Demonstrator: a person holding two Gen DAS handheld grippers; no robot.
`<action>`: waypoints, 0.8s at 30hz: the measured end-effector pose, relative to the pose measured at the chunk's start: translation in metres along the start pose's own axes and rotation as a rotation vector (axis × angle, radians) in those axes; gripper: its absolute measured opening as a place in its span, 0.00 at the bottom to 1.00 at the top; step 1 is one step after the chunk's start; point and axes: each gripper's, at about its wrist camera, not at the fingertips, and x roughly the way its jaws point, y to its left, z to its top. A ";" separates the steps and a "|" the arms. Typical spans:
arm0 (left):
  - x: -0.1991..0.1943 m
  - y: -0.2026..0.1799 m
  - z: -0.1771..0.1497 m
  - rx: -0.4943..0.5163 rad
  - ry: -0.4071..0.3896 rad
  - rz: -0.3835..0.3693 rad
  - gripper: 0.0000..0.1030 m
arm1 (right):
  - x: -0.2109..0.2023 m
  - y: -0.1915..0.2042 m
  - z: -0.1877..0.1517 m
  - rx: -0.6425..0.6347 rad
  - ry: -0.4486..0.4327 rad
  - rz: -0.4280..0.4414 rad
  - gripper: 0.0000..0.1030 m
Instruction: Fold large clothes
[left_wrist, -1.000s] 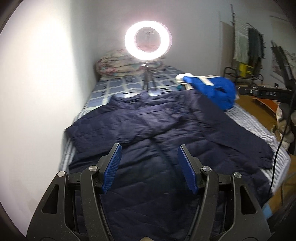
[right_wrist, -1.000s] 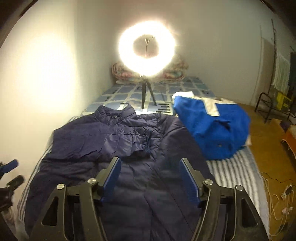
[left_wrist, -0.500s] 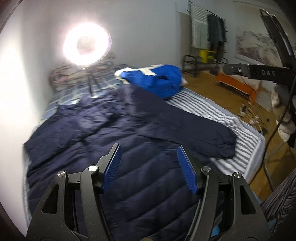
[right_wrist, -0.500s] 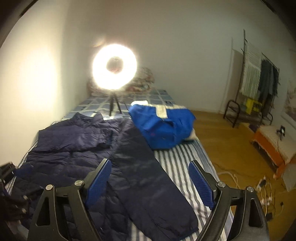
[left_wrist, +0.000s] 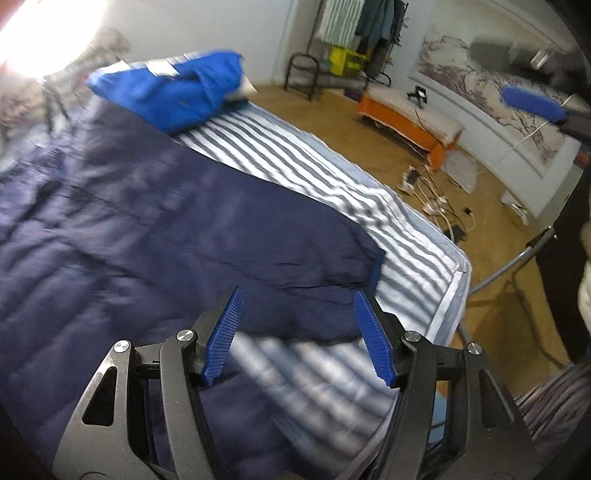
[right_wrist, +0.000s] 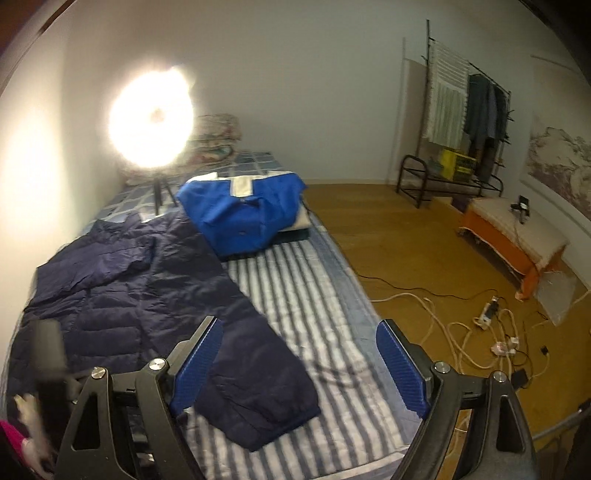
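Left wrist view: our left gripper (left_wrist: 297, 334) has its jaws apart, nothing between them, hovering just above the cuff end of the sleeve (left_wrist: 295, 254) of the navy puffer jacket (left_wrist: 92, 240). Right wrist view: our right gripper (right_wrist: 301, 363) is also empty with jaws wide apart, above that same sleeve (right_wrist: 258, 369) and the striped bed (right_wrist: 325, 295). The jacket (right_wrist: 110, 288) lies spread flat on the bed, one sleeve already folded across the chest, the other stretched out toward the bed edge. Beyond the jacket's collar end sit a folded blue garment (right_wrist: 240, 210) and a ring light (right_wrist: 151, 118).

Risks, as we judge them: the slick quilted fabric may slip from a shallow pinch; the jaws could grab the bedsheet along with the cuff; both grippers heading for one sleeve may collide.
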 end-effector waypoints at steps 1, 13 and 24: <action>0.014 -0.008 0.002 0.001 0.018 -0.019 0.63 | 0.000 -0.003 0.001 0.004 -0.001 0.002 0.85; 0.084 -0.053 0.006 0.132 0.134 0.083 0.75 | 0.011 -0.023 0.000 0.034 0.023 -0.002 0.84; 0.106 -0.066 -0.006 0.190 0.140 0.209 0.83 | 0.007 -0.013 0.003 0.020 0.009 0.054 0.84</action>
